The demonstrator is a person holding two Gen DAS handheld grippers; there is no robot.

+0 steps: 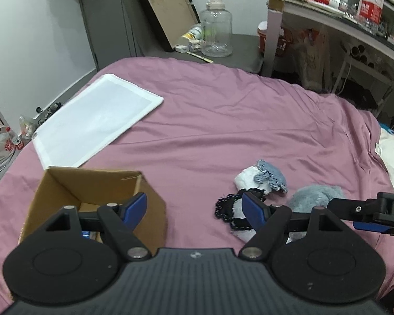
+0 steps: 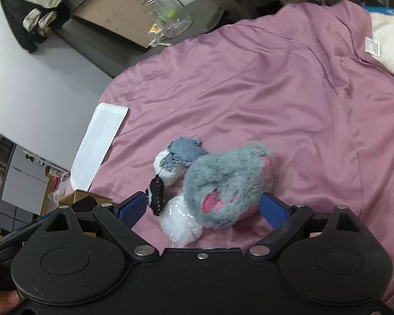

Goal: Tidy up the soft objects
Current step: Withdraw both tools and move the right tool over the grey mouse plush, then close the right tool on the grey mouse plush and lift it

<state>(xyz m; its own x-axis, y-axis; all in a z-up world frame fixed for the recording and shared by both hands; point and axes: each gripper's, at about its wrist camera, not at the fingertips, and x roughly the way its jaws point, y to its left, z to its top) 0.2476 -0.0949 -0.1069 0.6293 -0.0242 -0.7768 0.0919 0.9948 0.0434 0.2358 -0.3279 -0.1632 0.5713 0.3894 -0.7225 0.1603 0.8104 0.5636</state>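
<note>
Fluffy grey plush toy with pink patches [image 2: 227, 183] sits between the wide-open, empty right claw [image 2: 202, 207]; soft and light, best squeezed mid-body.

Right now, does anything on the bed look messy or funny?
Yes. The soft things lie in a jumbled heap on the pink bedspread instead of in the cardboard box: a fuzzy grey plush, a blue and white cloth, a black lacy piece and a crinkly clear bag. Nothing looks torn or spilled.
</note>
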